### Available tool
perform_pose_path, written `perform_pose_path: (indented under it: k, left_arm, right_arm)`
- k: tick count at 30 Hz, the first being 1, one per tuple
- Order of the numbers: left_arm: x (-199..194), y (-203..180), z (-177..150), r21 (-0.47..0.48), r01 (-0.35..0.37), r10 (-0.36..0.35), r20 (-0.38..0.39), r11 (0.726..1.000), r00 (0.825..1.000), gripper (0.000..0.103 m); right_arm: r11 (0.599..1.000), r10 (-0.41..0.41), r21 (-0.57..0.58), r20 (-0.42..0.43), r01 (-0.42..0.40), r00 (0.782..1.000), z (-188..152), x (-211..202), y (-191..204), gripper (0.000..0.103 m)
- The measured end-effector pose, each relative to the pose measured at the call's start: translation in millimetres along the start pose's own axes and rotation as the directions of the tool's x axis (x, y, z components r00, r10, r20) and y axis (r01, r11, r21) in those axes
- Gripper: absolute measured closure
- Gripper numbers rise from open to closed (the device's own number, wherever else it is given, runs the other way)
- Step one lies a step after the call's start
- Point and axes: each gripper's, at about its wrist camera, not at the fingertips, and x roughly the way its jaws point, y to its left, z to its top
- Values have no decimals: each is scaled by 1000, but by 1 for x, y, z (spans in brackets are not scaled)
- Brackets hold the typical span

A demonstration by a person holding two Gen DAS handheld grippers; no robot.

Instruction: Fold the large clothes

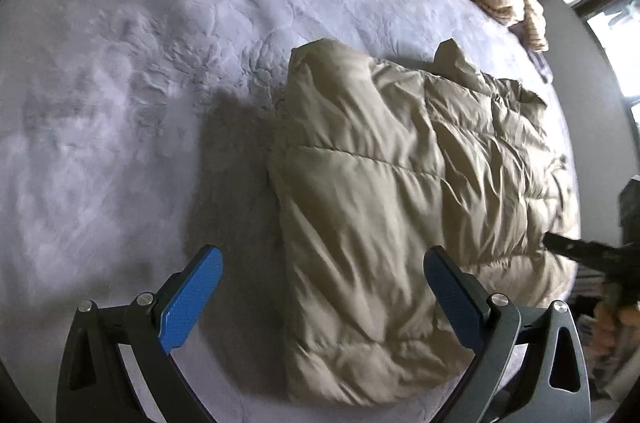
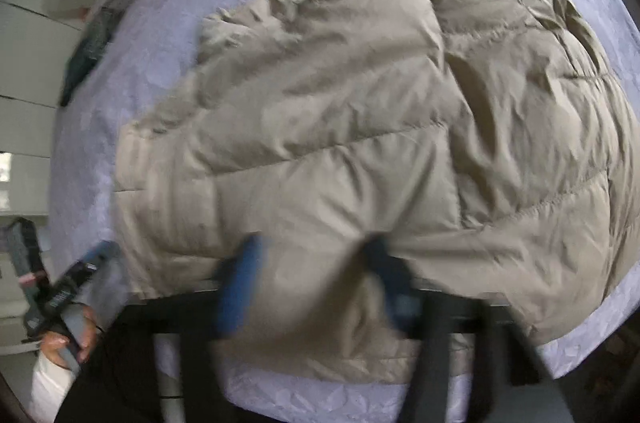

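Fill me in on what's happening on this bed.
A person with a hand-held gripper in each hand is folding a beige puffer jacket on a lavender bedspread. The jacket lies partly folded. The right hand-held gripper has a bunch of the jacket's near edge between its fingers, though blur hides how tightly. The left hand-held gripper hangs open over the jacket's left edge, holding nothing.

Soft daylight, fisheye-dark corners, right view motion-blurred
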Motion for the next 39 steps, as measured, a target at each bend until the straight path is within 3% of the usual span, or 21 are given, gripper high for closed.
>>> perform_pose_path:
  k: [2,6,13,15,16,17,18,19,20,27,31,39]
  left_arm:
    - [14,13,7,-19,84,-84,-38,996,996,2]
    - [58,23,20,-83,257,-267,-141,963,953,2]
    - [99,-20,26,19,335,-321,-242,942,915,5]
    - [99,-27,25,47,346,-324,-256,937,911,41]
    - [97,-28,25,13,398,-380,-272,917,884,63]
    - [94,-29,26,-7,409,-396,-267,913,879,70]
    - [89,-32,26,-4,403,-390,-255,915,885,72]
    - [82,-37,25,7,395,-382,-246,918,891,77]
    - [72,-43,25,13,394,-380,-235,919,895,78]
    - [3,-107,27,44,387,-375,-165,921,912,78]
    - [-21,-169,28,58,352,-340,-152,934,928,78]
    - [-11,-292,28,120,273,-253,-155,955,955,77]
  right_arm:
    - [1000,15,9,-8,-15,1000,2,5,-4,64]
    - [1000,27,12,-12,-27,1000,3,9,-9,64]
    - [1000,15,-2,-22,-15,1000,5,9,-8,64]
    - [1000,9,-29,-19,-10,1000,6,4,-2,63]
    - [999,-2,-49,-3,1,1000,6,-1,0,64]
    - [997,-24,-78,29,27,999,7,-7,2,65]
    - [995,-33,-95,52,38,998,9,-11,3,69]
    - [993,-35,-113,74,43,997,11,-15,4,82]
    - [992,-36,-119,85,46,996,13,-15,4,87]
    - [995,11,-97,123,1,992,45,18,-11,91]
    - [997,58,-66,121,-51,991,57,38,-24,93]
    - [981,193,4,98,-194,976,66,56,-53,99]
